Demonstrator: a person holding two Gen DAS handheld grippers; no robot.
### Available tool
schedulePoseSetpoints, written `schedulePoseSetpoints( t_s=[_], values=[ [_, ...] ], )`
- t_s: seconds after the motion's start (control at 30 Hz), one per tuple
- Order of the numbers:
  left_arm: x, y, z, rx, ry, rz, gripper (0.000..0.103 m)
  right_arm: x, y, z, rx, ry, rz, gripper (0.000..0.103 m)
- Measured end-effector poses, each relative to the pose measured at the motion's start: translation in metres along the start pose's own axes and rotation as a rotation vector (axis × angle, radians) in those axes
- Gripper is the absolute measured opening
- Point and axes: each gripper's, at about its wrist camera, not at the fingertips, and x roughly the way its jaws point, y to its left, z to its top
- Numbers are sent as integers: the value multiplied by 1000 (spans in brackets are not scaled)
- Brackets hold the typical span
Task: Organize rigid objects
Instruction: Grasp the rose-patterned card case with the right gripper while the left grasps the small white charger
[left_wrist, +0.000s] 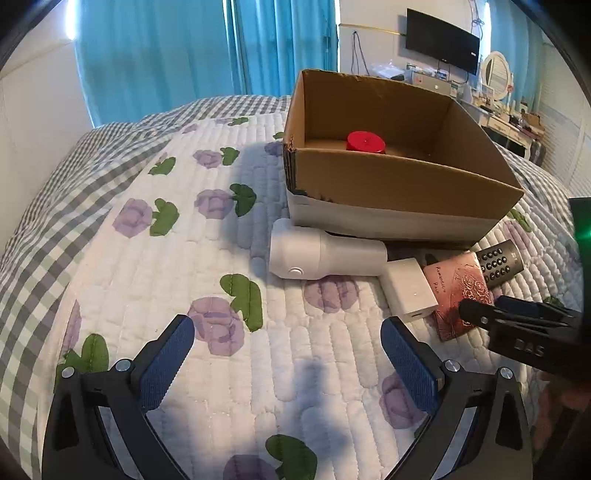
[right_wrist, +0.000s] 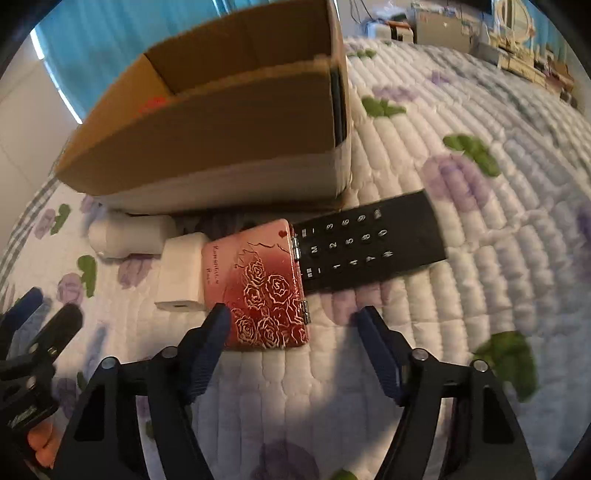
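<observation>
One item is already put away: a red round lid or jar top (left_wrist: 365, 141) shows inside the open brown cardboard box (left_wrist: 402, 177) that sits on the quilted white bed cover with purple flowers (left_wrist: 207, 258). Four things are left, lying in a row on the bed just in front of the box: a white plastic bottle-shaped device with a round button (left_wrist: 325, 258), a small white rectangular charger block (left_wrist: 408, 288), a flat pink-and-red metal case embossed with roses (right_wrist: 258, 288) and a black rectangular remote control with number keys (right_wrist: 369, 243). By that count the task looks early, roughly a fifth done.

The right tongs (right_wrist: 291, 325) are wide open and hold nothing; they hover just over the near end of the rose case, the left finger at its near left corner. I judge the case to be the next pick. Its long axis runs away from the right camera toward the box, hinges on its right edge, touching the remote. The remote's long axis runs across that view, angled up to the right. The white device lies sideways along the box front, its fat end to the left.

The left tongs (left_wrist: 288, 343) are also spread wide and empty, above bare quilt.
</observation>
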Motion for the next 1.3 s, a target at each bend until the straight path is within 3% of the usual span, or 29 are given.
schedulePoseSetpoints(
  t_s=[0.17, 0.23, 0.3, 0.5, 0.6, 0.83, 1.0, 1.17, 1.3],
  values=[
    [3, 2, -1, -4, 9, 8, 103, 6, 1, 1, 14, -8, 36, 67],
    [5, 3, -1, -11, 14, 4, 103, 5, 3, -1, 10, -4, 70, 52],
    [5, 4, -1, -17, 16, 9, 103, 4, 7, -4, 6, 4, 92, 46],
    [6, 8, 0, -37, 16, 6, 103, -29, 21, -14, -59, -85, 104, 15],
    [7, 8, 0, -35, 20, 4, 103, -35, 39, -18, -138, -123, 79, 14],
    [8, 2, 0, -11, 19, 8, 103, -13, 49, -12, -186, -111, 72, 11],
    [10, -9, 3, 19, 27, -10, 103, -45, 47, -23, -252, -180, -52, 10],
    [17, -33, 14, 61, 48, -26, 103, -68, 40, -17, -264, -255, -111, 9],
    [35, -54, 17, 58, 101, -53, 100, -63, 24, -6, -193, -226, -109, 9]
  ],
)
